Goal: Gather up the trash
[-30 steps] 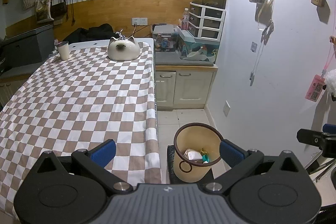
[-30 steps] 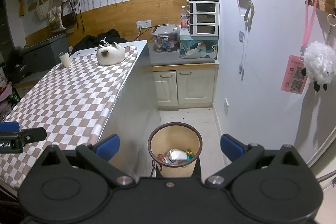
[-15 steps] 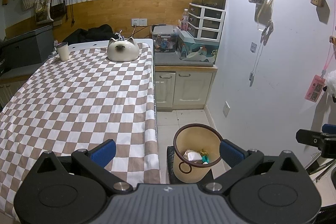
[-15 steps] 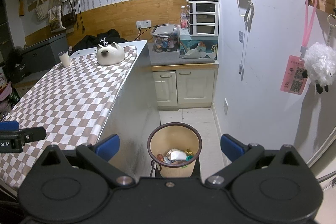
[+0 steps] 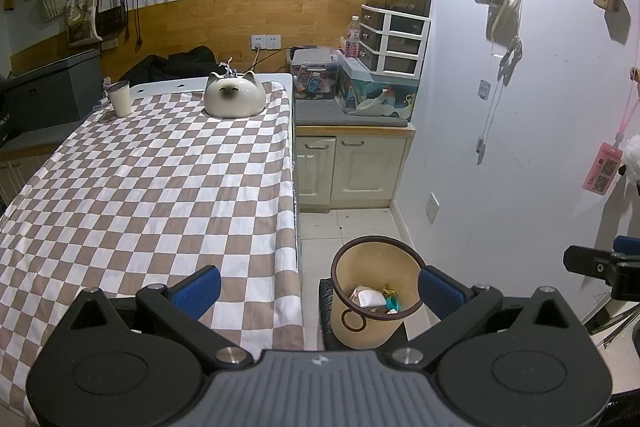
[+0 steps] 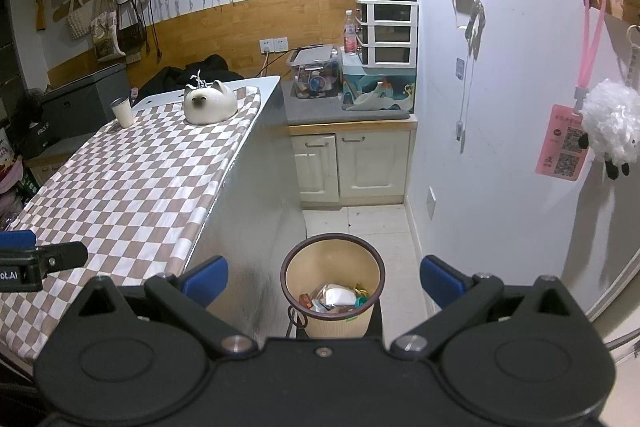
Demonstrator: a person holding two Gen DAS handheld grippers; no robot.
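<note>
Almost nothing has moved since the earlier frames — only a slight drift of both views. The left gripper (image 5: 318, 285) and right gripper (image 6: 323, 279) hang with fingers spread wide and empty above the bin (image 6: 333, 287), which stands on the floor beside the table (image 5: 160, 187). Trash (image 6: 338, 297) lies inside the bin; I see none loose on the table, so scan it well before reaching.

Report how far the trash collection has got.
Done: crumpled wrappers already lie in the beige round bin on the floor. In hand: nothing; the left hand-held gripper and right hand-held gripper are both open and empty. Left: no loose trash shows on the brown-and-white checkered tablecloth.
</note>
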